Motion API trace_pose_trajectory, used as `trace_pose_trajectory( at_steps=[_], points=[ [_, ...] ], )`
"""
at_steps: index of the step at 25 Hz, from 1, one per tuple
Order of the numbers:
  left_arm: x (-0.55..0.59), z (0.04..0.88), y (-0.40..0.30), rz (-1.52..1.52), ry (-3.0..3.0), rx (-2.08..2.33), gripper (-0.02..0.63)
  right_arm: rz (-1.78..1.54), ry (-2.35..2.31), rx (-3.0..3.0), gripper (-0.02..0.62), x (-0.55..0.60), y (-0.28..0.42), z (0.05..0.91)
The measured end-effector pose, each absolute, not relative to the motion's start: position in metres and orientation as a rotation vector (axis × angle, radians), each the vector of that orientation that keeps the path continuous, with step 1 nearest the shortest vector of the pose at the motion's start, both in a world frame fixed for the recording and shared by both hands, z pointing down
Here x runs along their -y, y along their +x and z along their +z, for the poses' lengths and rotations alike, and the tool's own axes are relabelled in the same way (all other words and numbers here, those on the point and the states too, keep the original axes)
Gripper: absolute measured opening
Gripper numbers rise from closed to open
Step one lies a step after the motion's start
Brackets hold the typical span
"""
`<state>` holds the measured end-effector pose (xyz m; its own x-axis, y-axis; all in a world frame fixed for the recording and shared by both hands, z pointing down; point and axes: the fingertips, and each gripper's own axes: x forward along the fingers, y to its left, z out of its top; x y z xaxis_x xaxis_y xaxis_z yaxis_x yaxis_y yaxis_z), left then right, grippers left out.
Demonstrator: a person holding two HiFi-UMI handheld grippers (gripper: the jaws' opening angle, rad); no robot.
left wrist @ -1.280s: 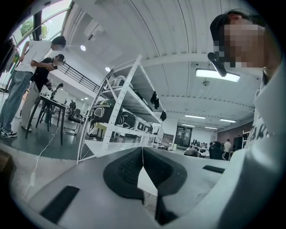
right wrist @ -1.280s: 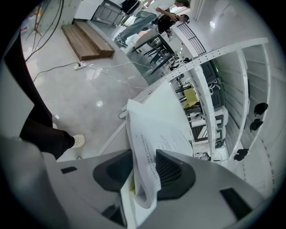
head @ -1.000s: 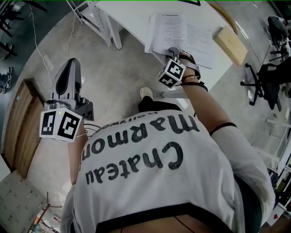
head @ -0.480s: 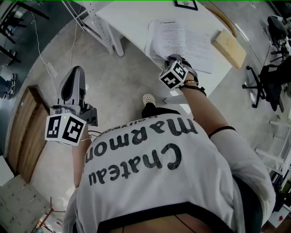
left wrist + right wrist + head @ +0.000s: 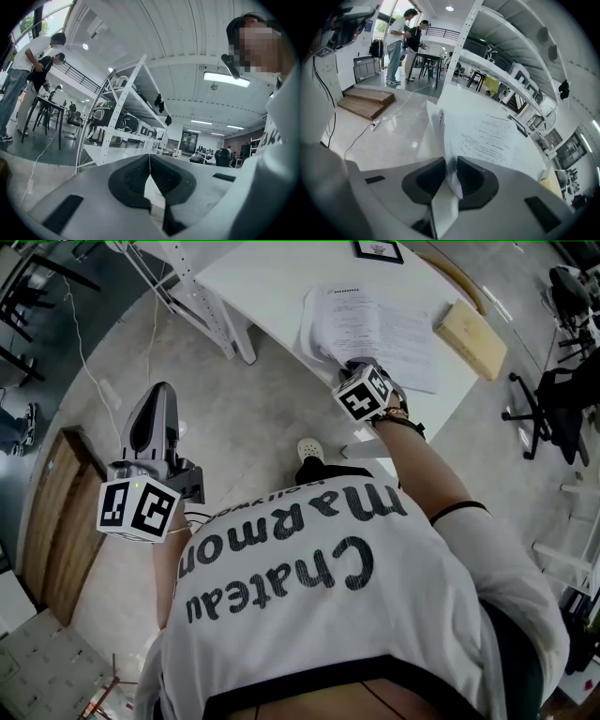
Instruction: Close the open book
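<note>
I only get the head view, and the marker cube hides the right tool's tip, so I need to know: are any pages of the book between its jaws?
Observer: Yes. The right gripper view shows a sheaf of pages standing up between the jaws of the right tool, which are closing on it.
Operator: And the left tool?
Observer: The left tool is shut with nothing in it, aimed at a white shelf rack.
</note>
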<state>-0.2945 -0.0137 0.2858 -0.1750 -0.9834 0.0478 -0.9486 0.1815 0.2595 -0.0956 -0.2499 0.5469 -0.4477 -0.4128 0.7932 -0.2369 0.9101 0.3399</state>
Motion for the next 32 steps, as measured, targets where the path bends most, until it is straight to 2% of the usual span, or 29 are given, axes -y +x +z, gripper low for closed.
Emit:
trace_pose_trajectory(
  at_steps=[32],
  points=[
    [0.056, 0.29, -0.292, -0.261, 1.939, 2.142, 0.025, 0.628, 0.607, 2.378, 0.066, 0.264, -0.078, 0.52]
  ],
)
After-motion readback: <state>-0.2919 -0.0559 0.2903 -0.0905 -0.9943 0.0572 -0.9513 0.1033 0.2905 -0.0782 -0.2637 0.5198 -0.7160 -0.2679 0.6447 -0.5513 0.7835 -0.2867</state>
